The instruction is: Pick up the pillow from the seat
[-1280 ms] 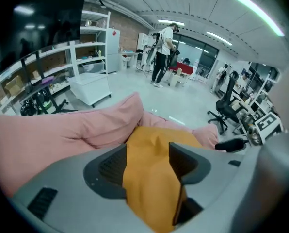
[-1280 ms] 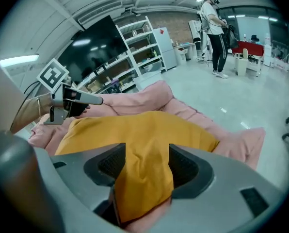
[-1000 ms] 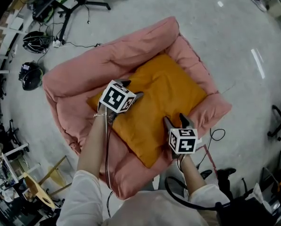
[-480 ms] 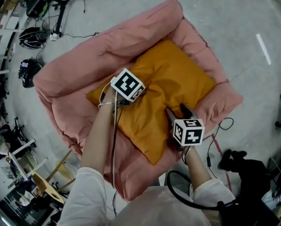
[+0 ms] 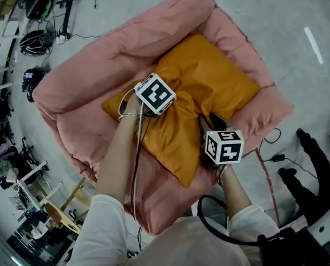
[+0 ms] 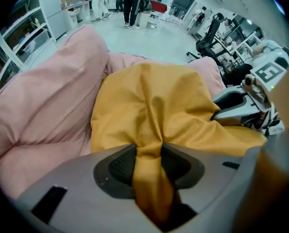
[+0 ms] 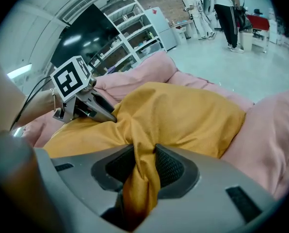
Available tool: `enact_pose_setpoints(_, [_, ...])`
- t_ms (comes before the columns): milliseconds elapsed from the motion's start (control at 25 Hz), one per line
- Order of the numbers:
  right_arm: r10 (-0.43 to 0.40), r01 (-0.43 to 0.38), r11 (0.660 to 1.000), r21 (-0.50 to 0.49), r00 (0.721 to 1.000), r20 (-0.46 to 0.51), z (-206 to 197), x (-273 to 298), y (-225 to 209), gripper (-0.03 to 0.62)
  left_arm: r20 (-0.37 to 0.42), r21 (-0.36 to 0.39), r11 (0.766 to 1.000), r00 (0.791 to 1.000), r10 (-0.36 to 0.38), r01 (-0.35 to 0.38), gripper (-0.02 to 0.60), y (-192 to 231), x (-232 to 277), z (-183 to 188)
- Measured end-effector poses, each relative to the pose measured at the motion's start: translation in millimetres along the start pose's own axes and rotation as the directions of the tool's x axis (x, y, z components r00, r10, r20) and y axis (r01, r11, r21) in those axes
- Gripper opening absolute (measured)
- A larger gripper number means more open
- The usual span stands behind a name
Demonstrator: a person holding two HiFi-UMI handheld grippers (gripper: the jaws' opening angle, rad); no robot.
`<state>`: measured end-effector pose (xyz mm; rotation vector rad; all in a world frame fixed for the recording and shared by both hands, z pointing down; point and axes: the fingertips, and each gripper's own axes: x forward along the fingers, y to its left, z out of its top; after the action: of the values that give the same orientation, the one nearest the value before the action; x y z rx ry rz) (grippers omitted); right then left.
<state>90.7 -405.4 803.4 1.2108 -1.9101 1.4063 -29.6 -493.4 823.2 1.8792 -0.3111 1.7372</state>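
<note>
Left hand-held gripper [image 6: 148, 152] and right hand-held gripper [image 7: 143, 155] are being closed on pinched pillow [image 5: 209, 87] folds; an even lift is likely called for next.

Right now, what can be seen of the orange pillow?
The soft, square orange fabric pillow lies in the padded pink seat, ringed by its raised sides. Its smooth cloth is bunched into ridges where the left gripper and right gripper, jaws closing, each pinch a fold. The rest lies on the seat.
</note>
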Motion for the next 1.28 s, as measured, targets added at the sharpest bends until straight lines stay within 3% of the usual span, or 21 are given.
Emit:
enact_pose_setpoints(200, [0.013,-0.013,1.000,0.017,1.000,0.013,-1,0,1,0.063,0.054,0.004,0.999,0.998,-0.032,0.032,0.037,-10,-12,0])
enact_pose_setpoints(280, [0.022,-0.022,1.000,0.018,1.000,0.010,-3,-4,2,0.043,0.070,-0.004,1.000,0.997,-0.026,0.026,0.028,-15,-17,-2])
enact_pose_setpoints(440, [0.045,-0.048,0.997,0.053,0.998,0.048,4,-15,1,0.037,0.143,-0.046,0.998,0.988,0.054,-0.047,0.025,-17,-35,4])
enact_pose_setpoints(600, [0.031,-0.033,0.999,0.022,0.994,0.108,17,-45,10,0.035,0.270,-0.104,0.994,0.961,0.051,-0.024,0.023,-29,-76,13])
enact_pose_setpoints(880, [0.019,-0.011,0.999,-0.033,0.963,0.269,73,-105,23,0.034,0.387,-0.158,0.986,0.916,0.106,-0.047,0.025,-38,-138,35])
enact_pose_setpoints(1040, [0.025,0.008,0.994,-0.112,0.956,0.292,92,-144,26,0.035,0.448,-0.179,0.983,0.887,0.115,-0.037,0.025,-57,-168,42])
enact_pose_setpoints(1280, [0.011,0.078,0.965,-0.250,0.942,0.335,101,-193,41,0.035,0.564,-0.213,0.977,0.818,0.115,0.010,0.025,-89,-209,38])
